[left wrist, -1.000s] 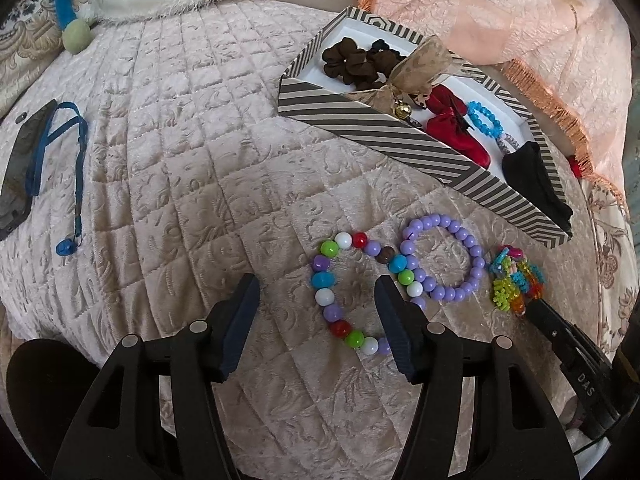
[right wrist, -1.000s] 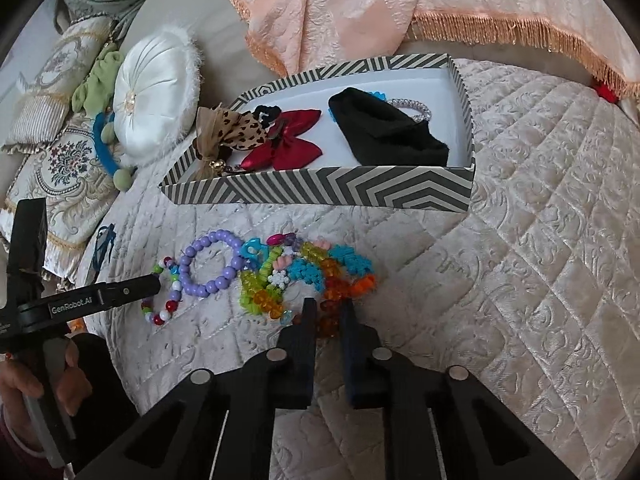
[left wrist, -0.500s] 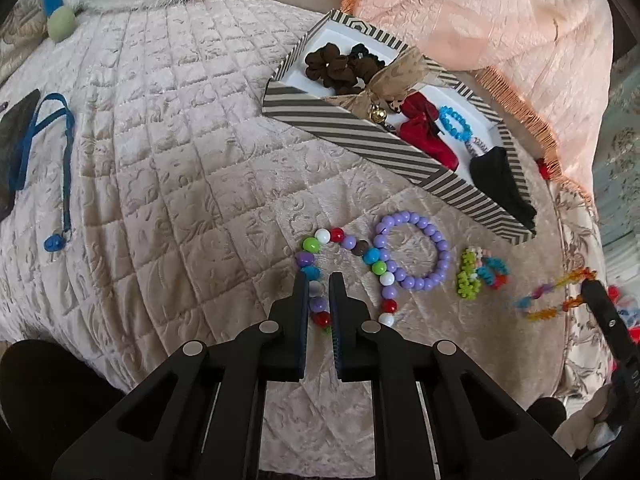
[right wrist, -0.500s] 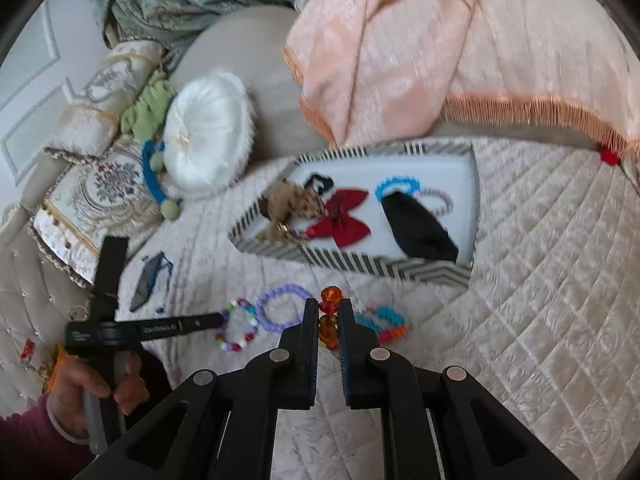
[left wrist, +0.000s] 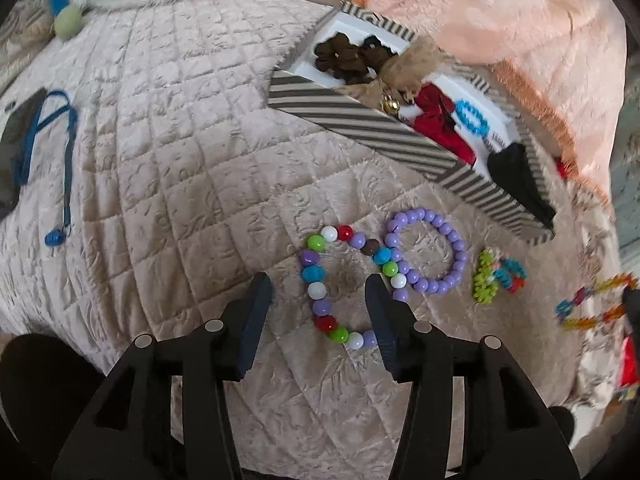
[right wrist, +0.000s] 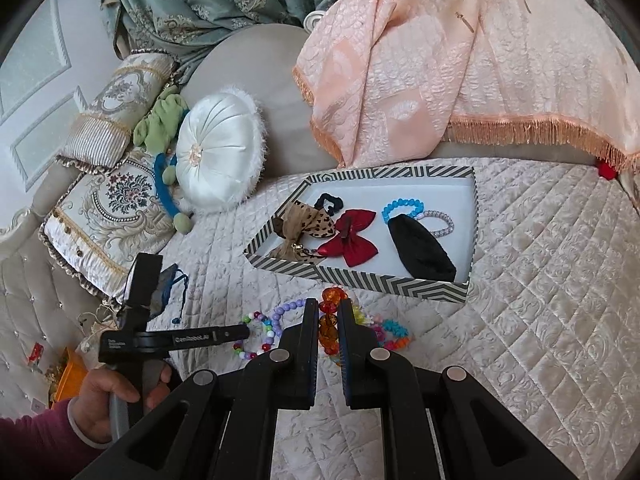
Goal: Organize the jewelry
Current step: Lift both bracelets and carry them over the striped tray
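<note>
Pinched between the two black fingers of the right gripper (right wrist: 329, 322) is a strand of amber and orange translucent beads (right wrist: 330, 311), lifted clear of the quilted beige bedspread (right wrist: 540, 300). Just beyond it sits the shallow chevron-striped box with a white floor (right wrist: 471, 224), holding a red fabric bow (right wrist: 354, 238), a leopard-print tan bow (right wrist: 308, 224), a black cloth pouch (right wrist: 420, 250), a blue bead bracelet (right wrist: 402, 206) and a clear crystal bracelet (right wrist: 440, 222).

Fingers of the left gripper (left wrist: 318, 292) have just been opening and now stand apart, pressing on nothing; they straddle the near left arc of a multicoloured round-bead bracelet (left wrist: 320, 276) lying flat on the bedspread. Touching its right side lies a lilac bead bracelet (left wrist: 430, 256), and further right a small heap of neon plastic charms (left wrist: 496, 276). A hand (right wrist: 116, 396) in a maroon sleeve grips the left gripper's handle.
</note>
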The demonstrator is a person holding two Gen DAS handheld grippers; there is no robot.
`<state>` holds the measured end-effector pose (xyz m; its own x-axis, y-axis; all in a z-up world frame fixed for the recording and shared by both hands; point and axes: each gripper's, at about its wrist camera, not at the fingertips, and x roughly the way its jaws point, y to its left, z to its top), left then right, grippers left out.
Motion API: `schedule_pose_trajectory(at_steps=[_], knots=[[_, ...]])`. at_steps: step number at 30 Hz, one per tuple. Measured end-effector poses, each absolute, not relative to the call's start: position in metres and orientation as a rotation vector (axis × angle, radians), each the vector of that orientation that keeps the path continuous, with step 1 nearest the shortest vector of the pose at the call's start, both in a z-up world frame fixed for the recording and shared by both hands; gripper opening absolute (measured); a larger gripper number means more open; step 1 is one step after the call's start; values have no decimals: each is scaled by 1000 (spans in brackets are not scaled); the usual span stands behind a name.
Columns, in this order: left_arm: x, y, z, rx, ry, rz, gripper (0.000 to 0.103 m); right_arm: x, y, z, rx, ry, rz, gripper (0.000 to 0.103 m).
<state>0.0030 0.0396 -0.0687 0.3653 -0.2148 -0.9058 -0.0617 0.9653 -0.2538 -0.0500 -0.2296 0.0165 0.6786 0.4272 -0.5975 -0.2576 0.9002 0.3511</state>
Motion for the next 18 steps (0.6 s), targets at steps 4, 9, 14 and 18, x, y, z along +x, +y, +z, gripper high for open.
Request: schedule_pose_trajectory(at_steps=[4,9,14,18], knots=[[5,33,-72,-209,1194,-85,10,-50,-230,19,249,727,392,8],[3,34,-66,-198,1179,-93,9,-49,-230,22,245,722,394,8],[-6,32,-44,-183,1136,-128,9,-47,-229,26,238,714,396,8],[-8,29,-21,-177,1098,-161,9,-46,-229,29,236,711,397,8]])
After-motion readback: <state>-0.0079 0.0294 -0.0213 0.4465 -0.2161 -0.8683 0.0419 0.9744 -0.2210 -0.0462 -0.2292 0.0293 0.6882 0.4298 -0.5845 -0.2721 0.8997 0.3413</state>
